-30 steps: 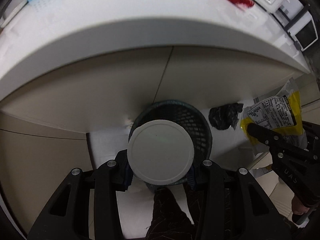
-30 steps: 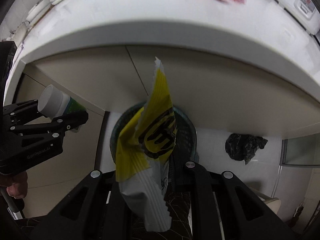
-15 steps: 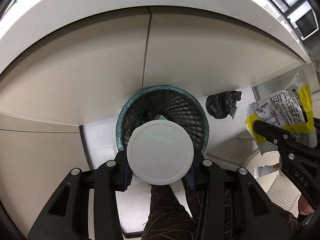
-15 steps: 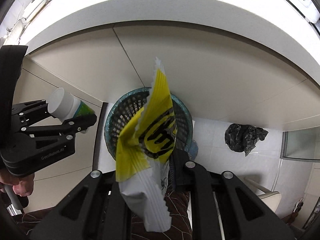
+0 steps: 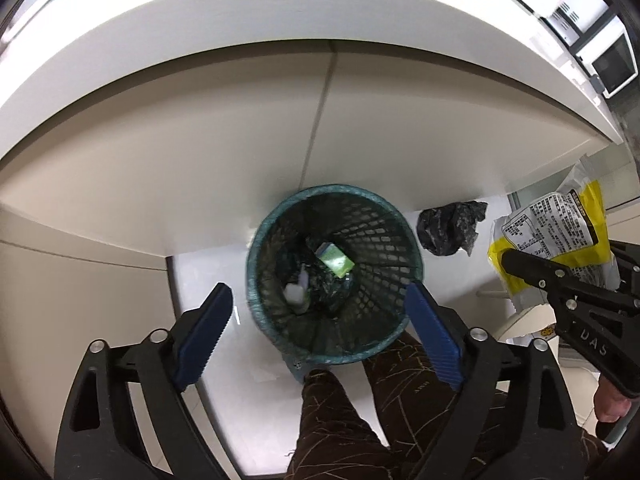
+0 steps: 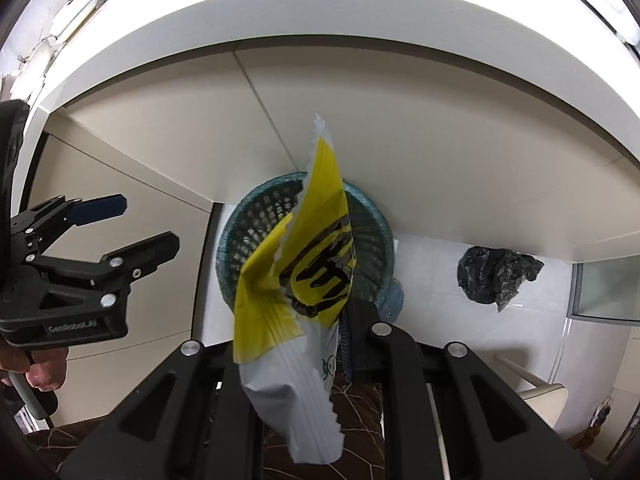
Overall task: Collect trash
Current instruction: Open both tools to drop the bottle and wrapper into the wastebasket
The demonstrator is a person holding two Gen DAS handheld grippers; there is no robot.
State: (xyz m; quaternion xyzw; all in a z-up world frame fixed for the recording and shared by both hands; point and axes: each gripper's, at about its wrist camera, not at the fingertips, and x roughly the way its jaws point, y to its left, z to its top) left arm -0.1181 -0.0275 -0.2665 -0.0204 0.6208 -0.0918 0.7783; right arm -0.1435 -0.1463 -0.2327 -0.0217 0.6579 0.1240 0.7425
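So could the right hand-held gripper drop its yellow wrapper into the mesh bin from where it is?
Probably yes: the right hand-held gripper holds the yellow wrapper directly above the mesh bin, whose mouth is uncovered.

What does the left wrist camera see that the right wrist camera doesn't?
Only the left wrist view looks down into the green mesh bin, where a bottle with a white cap lies at the bottom. The left tongs are opening above it, with nothing between them.

Only the right wrist view shows the bold black print on the yellow snack bag, pinched in the right tongs.

Both views show the bin, the snack bag, the crumpled black bag on the floor and the white counter.
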